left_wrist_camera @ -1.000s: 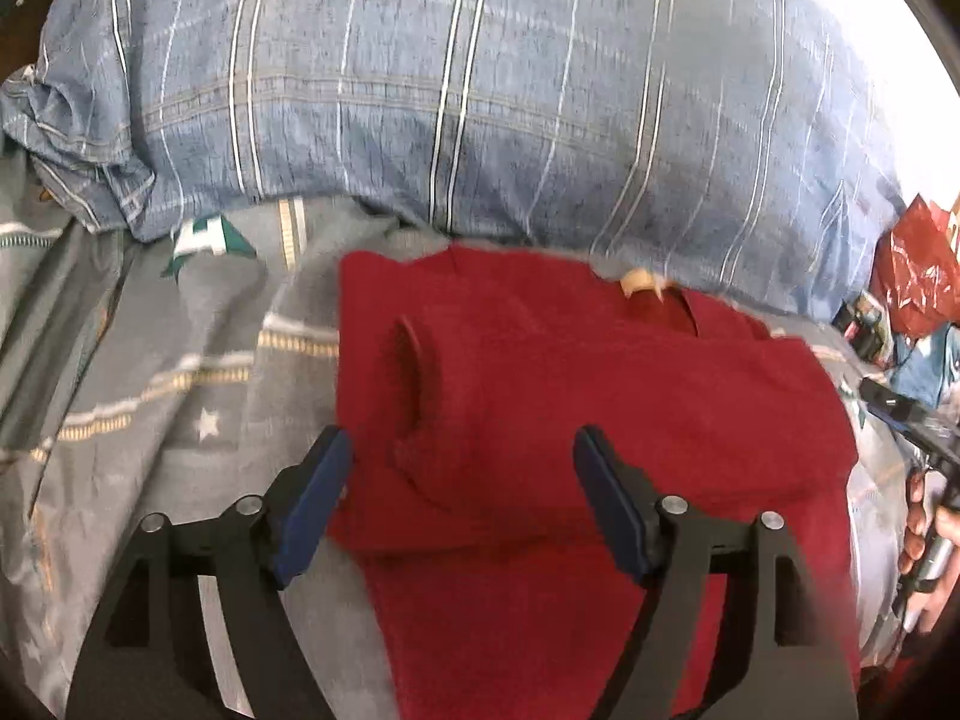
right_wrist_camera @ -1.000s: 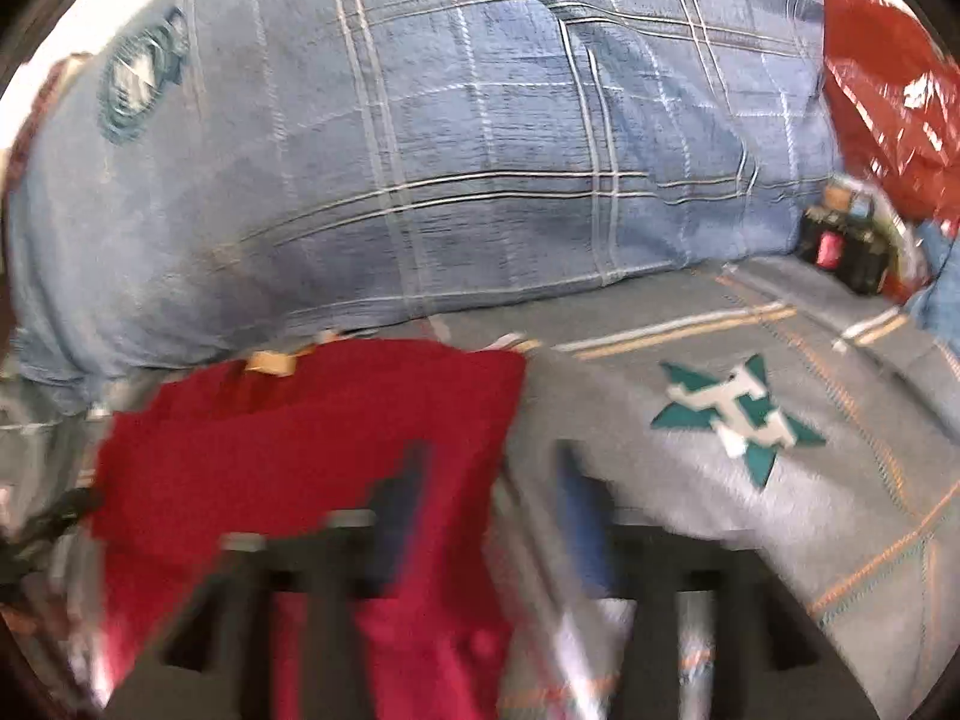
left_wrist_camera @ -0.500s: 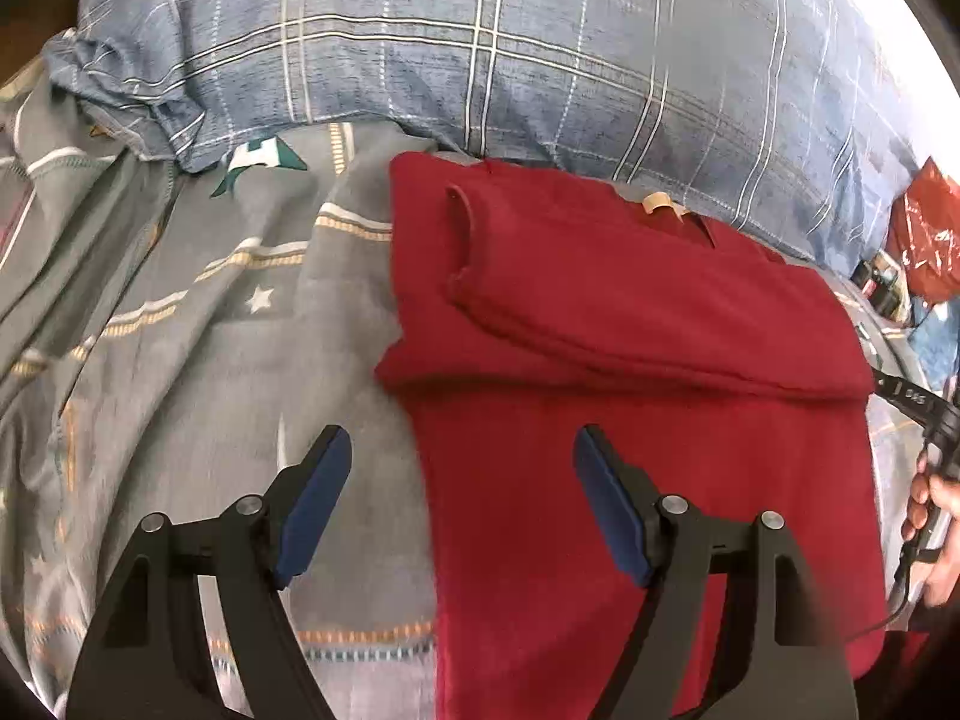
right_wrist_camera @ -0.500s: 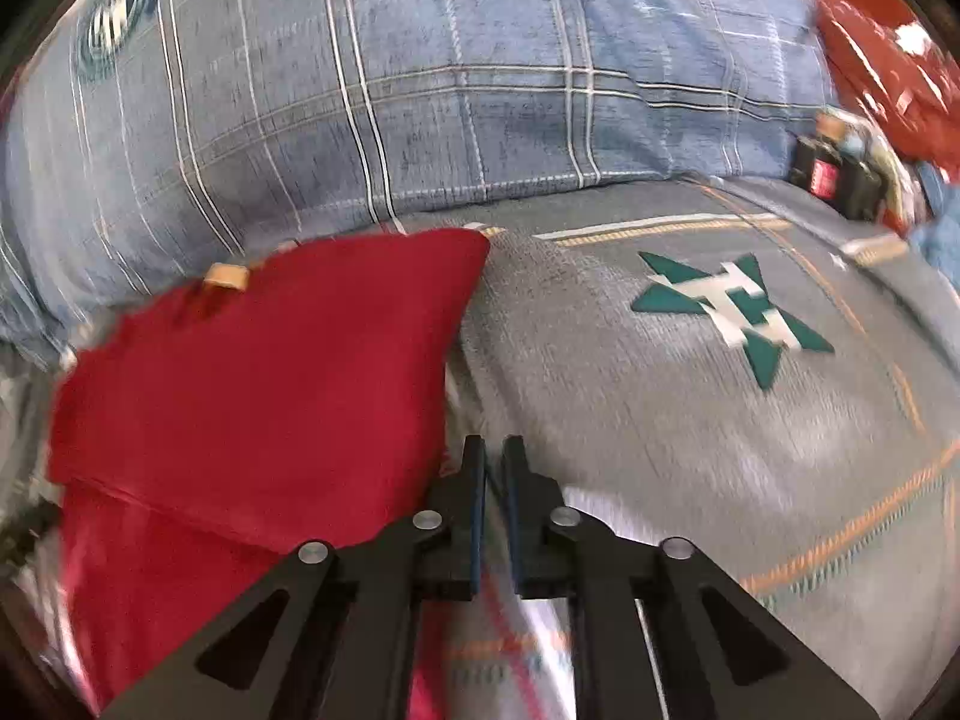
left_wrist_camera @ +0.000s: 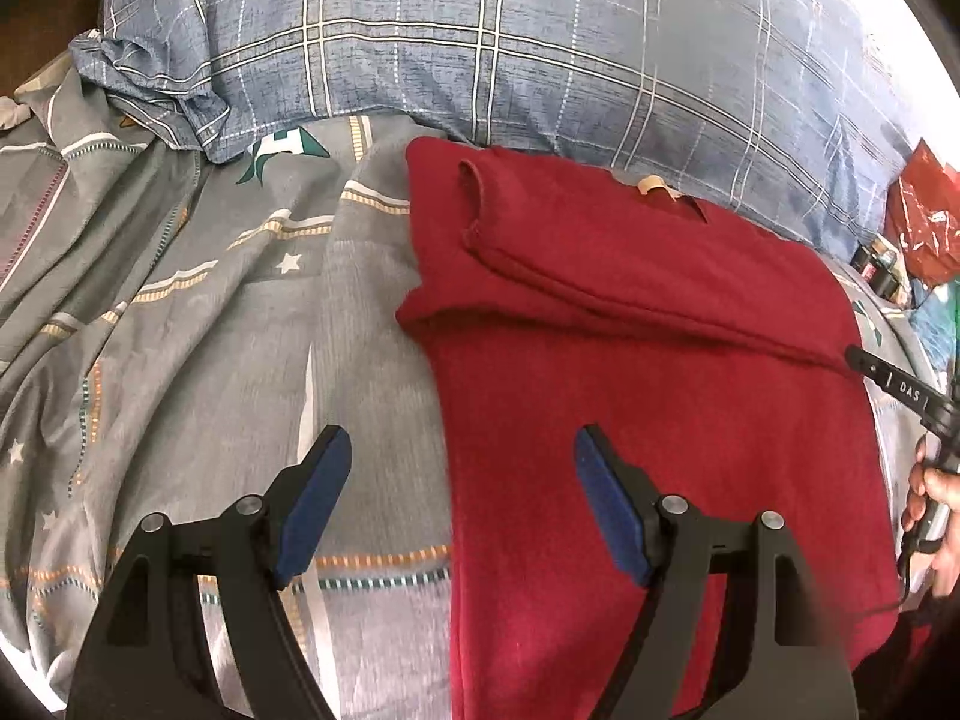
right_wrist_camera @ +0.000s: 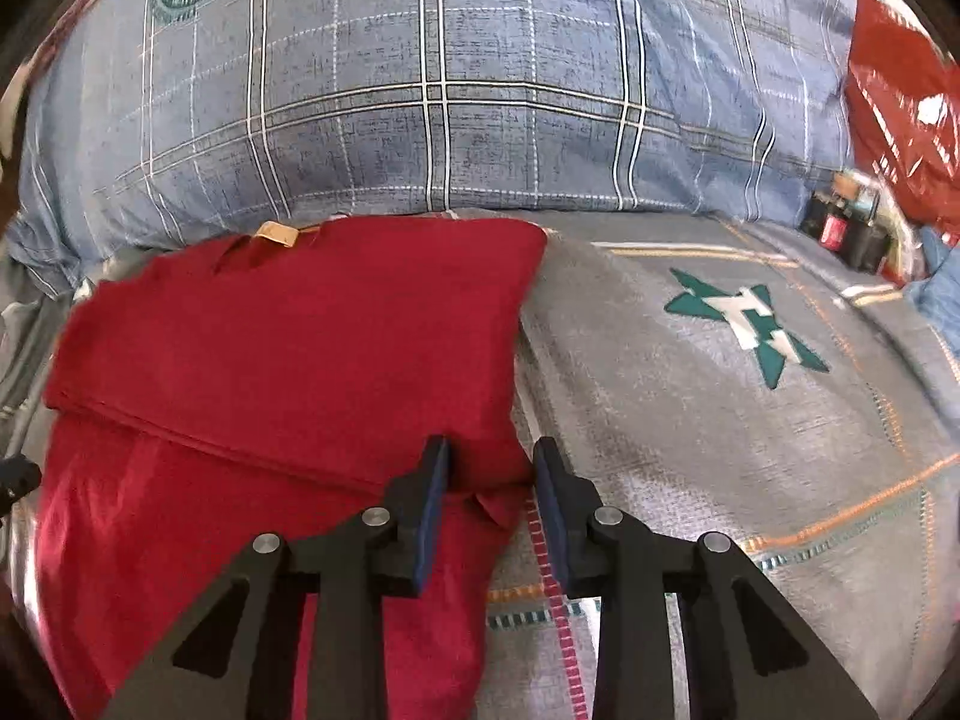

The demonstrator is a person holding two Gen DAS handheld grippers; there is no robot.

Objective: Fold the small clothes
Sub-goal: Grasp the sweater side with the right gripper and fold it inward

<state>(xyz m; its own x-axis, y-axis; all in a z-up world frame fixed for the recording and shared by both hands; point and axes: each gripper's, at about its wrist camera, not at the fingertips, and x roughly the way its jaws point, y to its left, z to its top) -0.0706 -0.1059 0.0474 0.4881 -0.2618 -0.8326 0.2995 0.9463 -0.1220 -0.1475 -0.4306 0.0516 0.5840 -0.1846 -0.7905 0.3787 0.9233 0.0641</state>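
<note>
Pulled back from the red knit garment (left_wrist_camera: 654, 396), the left gripper (left_wrist_camera: 462, 504) now hangs over its near left edge instead of the folded sleeve it straddled a second ago, jaws wide with nothing pinched; one blue pad sits over the grey patterned bedsheet (left_wrist_camera: 198, 330), the other over red cloth. Up top, the blue plaid pillow (left_wrist_camera: 510, 48) touches the garment's collar end, and the sleeve lies folded across the chest. At the right edge, a hand (left_wrist_camera: 936, 498) grips the other tool's handle. Over to the right wrist view: the right gripper (right_wrist_camera: 489, 483), nearly shut half a second ago, has just been opening to a narrow gap, and the garment's right edge (right_wrist_camera: 288, 348) lies between the pads without being pressed. A green star print (right_wrist_camera: 750, 324) marks the sheet to the right, with a red plastic bag (right_wrist_camera: 900, 96) beyond.
</note>
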